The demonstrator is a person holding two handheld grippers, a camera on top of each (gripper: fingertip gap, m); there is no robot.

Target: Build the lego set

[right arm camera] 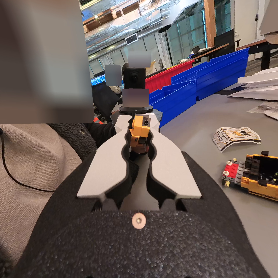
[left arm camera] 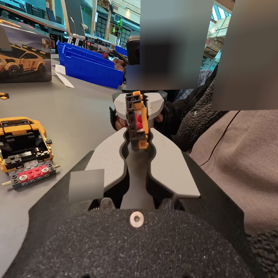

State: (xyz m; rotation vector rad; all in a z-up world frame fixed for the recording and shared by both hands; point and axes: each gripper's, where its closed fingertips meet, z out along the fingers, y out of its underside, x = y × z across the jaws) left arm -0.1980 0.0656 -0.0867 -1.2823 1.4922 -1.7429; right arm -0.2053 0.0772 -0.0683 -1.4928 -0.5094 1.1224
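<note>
The left tongs (left arm camera: pixel 137 139) point forward and slightly up, held above the grey worktop (left arm camera: pixel 78 114) in front of the person's torso; their grey fingers (left arm camera: pixel 108 152) pinch the near end of a small lego sub-assembly (left arm camera: pixel 136 118), a dark grey frame with orange and red bricks standing on end; the far end of that same piece sits between the tips of the right tongs (left arm camera: pixel 138 105), which face back from the opposite side, so both tools grip one piece held in the air between them; to the left of the sub-assembly the half-built orange lego car (left arm camera: pixel 24 149) rests on the worktop, its roof open and its red and grey chassis studs bare; its left side is cut off by the picture edge; farther back from the car stand the set's box (left arm camera: pixel 25 60) and blue bins (left arm camera: pixel 90 66).

In the right wrist view the right tongs (right arm camera: pixel 138 139) also point forward and a little up, closed on the orange end of the sub-assembly (right arm camera: pixel 139 132); beyond it the left tongs (right arm camera: pixel 136 123) meet the piece head-on; how the piece's lower part lies between the fingers is hard to make out in shadow; right of the sub-assembly a curled sticker sheet (right arm camera: pixel 236 137) lies on the worktop (right arm camera: pixel 188 135), and nearer than it the car (right arm camera: pixel 252 179), partly cut off at the right edge and blurred.
</note>
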